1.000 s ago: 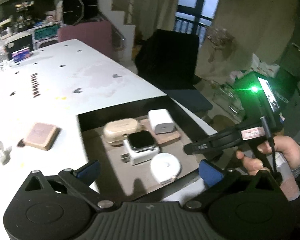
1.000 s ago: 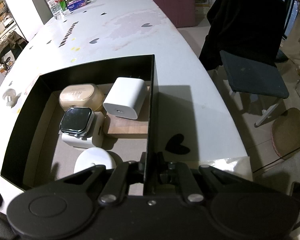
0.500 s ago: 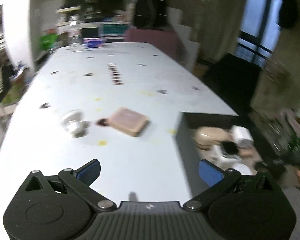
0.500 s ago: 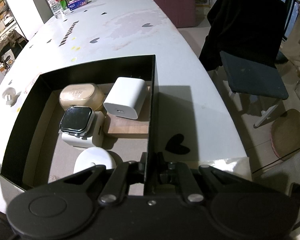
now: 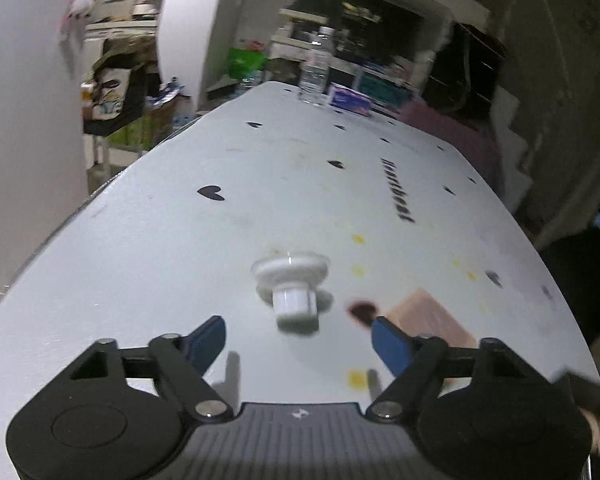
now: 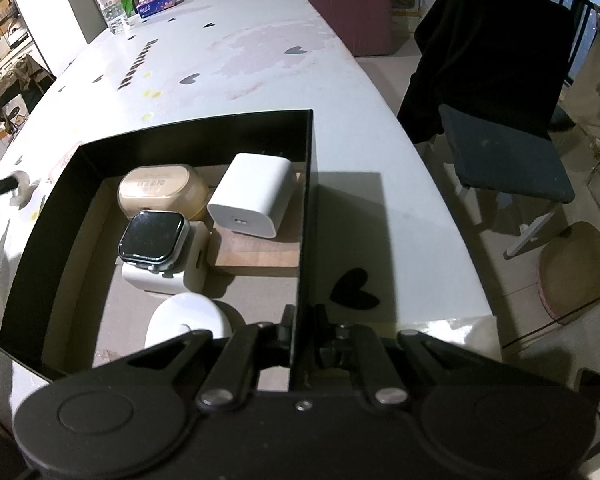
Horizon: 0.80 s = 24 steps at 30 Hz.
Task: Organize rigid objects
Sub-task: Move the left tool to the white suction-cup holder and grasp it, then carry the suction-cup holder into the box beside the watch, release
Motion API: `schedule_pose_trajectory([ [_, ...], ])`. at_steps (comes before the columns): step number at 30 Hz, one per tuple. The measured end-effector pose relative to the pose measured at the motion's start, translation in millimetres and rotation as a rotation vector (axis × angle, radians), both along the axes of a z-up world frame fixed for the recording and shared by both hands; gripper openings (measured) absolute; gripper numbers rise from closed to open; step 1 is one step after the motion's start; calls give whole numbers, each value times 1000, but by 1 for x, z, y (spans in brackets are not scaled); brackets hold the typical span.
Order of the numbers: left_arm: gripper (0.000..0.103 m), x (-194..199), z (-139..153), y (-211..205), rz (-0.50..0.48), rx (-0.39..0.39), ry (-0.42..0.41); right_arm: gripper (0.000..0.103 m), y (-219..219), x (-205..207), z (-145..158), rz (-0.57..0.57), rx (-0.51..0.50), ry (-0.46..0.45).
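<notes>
Left gripper [image 5: 298, 334] jaws closing around white knob [image 5: 290, 286], right gripper [image 6: 303, 322] clamping black box wall [image 6: 305, 200]

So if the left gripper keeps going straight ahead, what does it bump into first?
Most likely the small white knob-shaped piece on the table. It sits just ahead of the left gripper, between its closing jaws, not yet touched. Depth is hard to judge.

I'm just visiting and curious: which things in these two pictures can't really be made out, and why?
- Left wrist view: the pink square block is partly covered by the left gripper, whose jaws are closing with nothing between them.
- Left wrist view: the white knob-shaped piece is motion-blurred.
- Right wrist view: the white round item in the black box is partly hidden by the right gripper.
</notes>
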<state>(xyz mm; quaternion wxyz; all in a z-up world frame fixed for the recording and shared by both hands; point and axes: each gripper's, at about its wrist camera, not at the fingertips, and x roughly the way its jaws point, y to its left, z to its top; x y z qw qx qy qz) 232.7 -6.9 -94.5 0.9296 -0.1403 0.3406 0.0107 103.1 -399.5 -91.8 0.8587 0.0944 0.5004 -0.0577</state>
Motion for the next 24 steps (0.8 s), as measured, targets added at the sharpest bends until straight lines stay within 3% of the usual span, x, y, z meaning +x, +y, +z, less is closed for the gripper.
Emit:
schedule_pose_trajectory([
  [7, 63, 29, -13, -6, 85, 2, -15, 8, 0, 0, 0, 0, -1, 1],
  [9, 49, 32, -17, -6, 86, 21, -14, 8, 0, 0, 0, -1, -1, 2],
  [13, 48, 30, -22, -8, 38, 89, -51, 8, 0, 0, 0, 0, -6, 5],
  [14, 33, 28, -23, -8, 30, 107, -55, 8, 0, 0, 0, 0, -7, 6],
  [15, 30, 27, -23, -7, 25, 120, -55, 8, 0, 1, 0, -1, -8, 6],
  [19, 30, 16, -15, -8, -17, 130, -89, 8, 1, 1, 0, -1, -7, 7],
  [24, 30, -13, 17, -16, -114, 90, -218, 8, 0, 0, -1, -5, 0, 6],
])
